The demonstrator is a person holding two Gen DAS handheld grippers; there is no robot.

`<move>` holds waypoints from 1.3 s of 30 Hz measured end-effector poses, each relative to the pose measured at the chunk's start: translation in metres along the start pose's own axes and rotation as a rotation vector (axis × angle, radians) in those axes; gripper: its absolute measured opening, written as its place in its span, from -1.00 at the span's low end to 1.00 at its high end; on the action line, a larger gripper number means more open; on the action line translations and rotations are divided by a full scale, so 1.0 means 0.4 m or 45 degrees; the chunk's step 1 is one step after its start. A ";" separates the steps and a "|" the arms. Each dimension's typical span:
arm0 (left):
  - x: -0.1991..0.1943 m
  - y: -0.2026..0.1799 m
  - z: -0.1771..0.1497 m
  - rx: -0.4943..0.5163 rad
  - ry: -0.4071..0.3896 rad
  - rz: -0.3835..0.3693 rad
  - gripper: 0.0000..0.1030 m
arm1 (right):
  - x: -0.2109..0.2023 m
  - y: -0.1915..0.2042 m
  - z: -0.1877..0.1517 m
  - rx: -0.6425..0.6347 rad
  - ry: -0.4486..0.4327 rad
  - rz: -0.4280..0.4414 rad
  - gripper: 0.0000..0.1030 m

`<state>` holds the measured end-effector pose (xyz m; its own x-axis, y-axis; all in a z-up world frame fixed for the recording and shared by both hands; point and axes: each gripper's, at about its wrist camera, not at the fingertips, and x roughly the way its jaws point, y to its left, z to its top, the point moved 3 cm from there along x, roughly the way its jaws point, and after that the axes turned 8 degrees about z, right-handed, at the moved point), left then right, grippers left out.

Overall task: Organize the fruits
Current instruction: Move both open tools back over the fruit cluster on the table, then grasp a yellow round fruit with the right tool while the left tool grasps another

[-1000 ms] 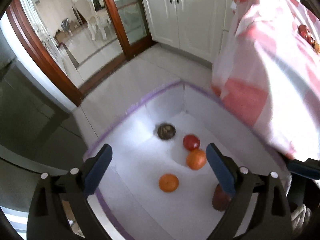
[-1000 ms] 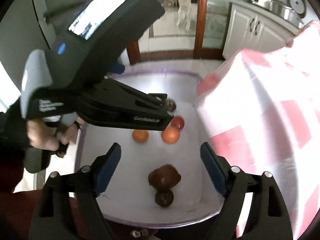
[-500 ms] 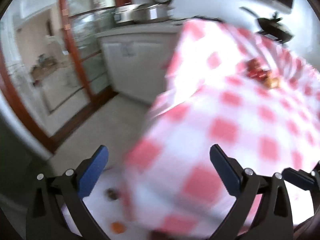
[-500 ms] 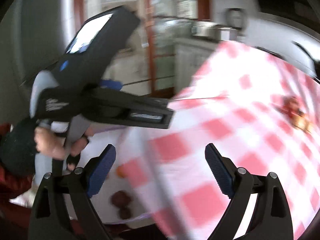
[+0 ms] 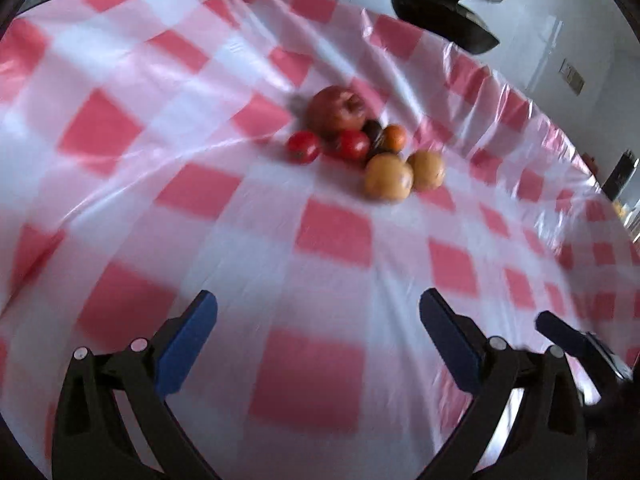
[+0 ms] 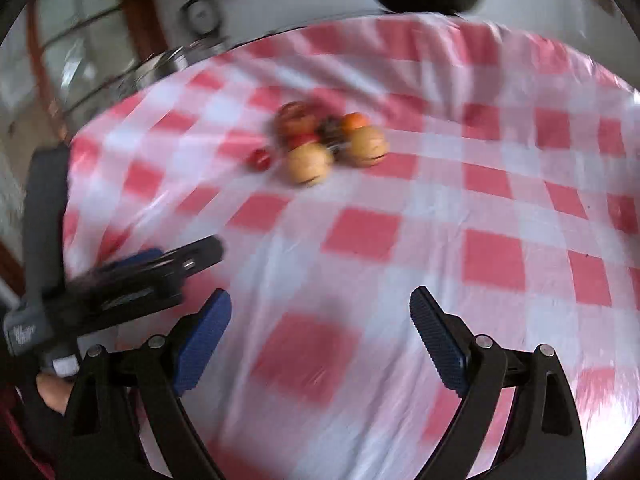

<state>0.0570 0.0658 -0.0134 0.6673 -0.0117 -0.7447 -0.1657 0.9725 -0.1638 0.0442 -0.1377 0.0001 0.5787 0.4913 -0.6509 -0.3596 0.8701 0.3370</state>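
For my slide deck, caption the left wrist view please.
Open left gripper above a red-checked tablecloth, facing a fruit cluster.

The left gripper [image 5: 318,334], black with blue pads on its two fingers [image 5: 188,336], is wide open. Nothing is between its fingers. It points forward and down.

The right gripper [image 6: 320,330] looks the same, black with blue finger pads. It is wide open too, with nothing in it, and it tilts down.

The right camera shows a hand [image 6: 54,394] holding the left gripper's grey handle.
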 end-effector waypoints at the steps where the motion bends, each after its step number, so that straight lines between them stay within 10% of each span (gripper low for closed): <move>1: 0.009 0.000 0.000 -0.017 0.004 -0.010 0.97 | 0.024 -0.032 0.026 0.008 -0.004 -0.032 0.71; 14: 0.007 0.013 -0.008 -0.080 0.021 -0.097 0.97 | 0.326 -0.070 0.258 -0.296 0.170 -0.061 0.65; 19: 0.009 0.016 -0.008 -0.097 0.020 -0.107 0.97 | 0.406 -0.080 0.301 -0.326 0.252 -0.068 0.30; 22: 0.010 0.020 -0.008 -0.104 0.021 -0.103 0.97 | 0.397 -0.087 0.302 -0.322 0.230 -0.057 -0.12; 39: 0.037 -0.020 0.004 -0.041 0.063 0.006 0.97 | 0.203 -0.268 0.239 0.213 -0.044 0.151 -0.11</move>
<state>0.0694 0.0583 -0.0221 0.6301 -0.0194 -0.7763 -0.1926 0.9645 -0.1805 0.1998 -0.1873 -0.0240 0.5656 0.5891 -0.5770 -0.3020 0.7991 0.5198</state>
